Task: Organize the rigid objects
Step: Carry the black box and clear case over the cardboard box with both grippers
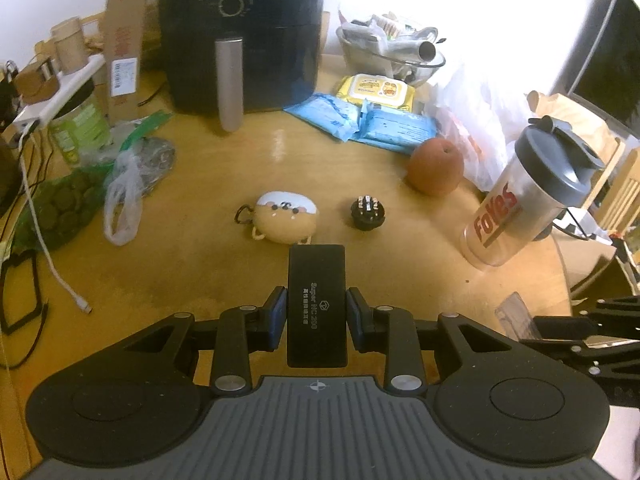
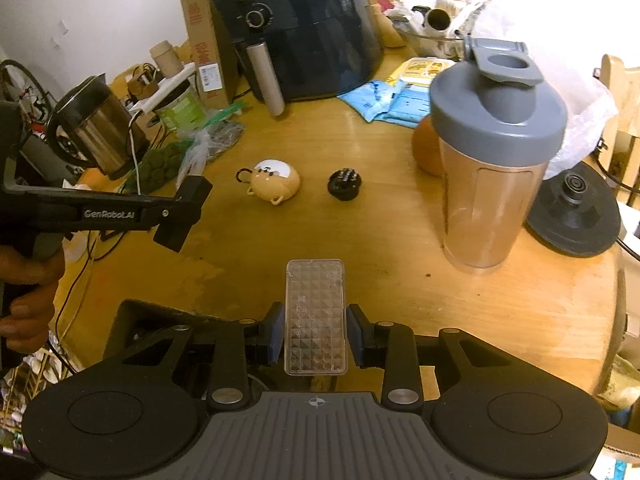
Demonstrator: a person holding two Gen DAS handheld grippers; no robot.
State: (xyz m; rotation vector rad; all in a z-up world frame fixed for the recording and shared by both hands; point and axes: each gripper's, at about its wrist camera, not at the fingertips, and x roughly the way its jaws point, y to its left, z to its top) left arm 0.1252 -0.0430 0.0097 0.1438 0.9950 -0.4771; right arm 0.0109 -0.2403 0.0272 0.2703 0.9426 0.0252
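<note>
While the left gripper (image 1: 316,314) pinches a black case (image 1: 317,304), the right gripper (image 2: 315,334) clamps narrowly — a clear box (image 2: 314,316).

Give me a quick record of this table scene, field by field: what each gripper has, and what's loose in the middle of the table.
left gripper: shut on the black box, held above the table
right gripper: shut on the clear case
table: wooden, cluttered along the back
loose in the middle: bear-shaped pouch and small black round part, side by side, apart
near right edge: shaker bottle, upright, flip cap open
behind the bottle: orange fruit
at the back: black air fryer
</note>
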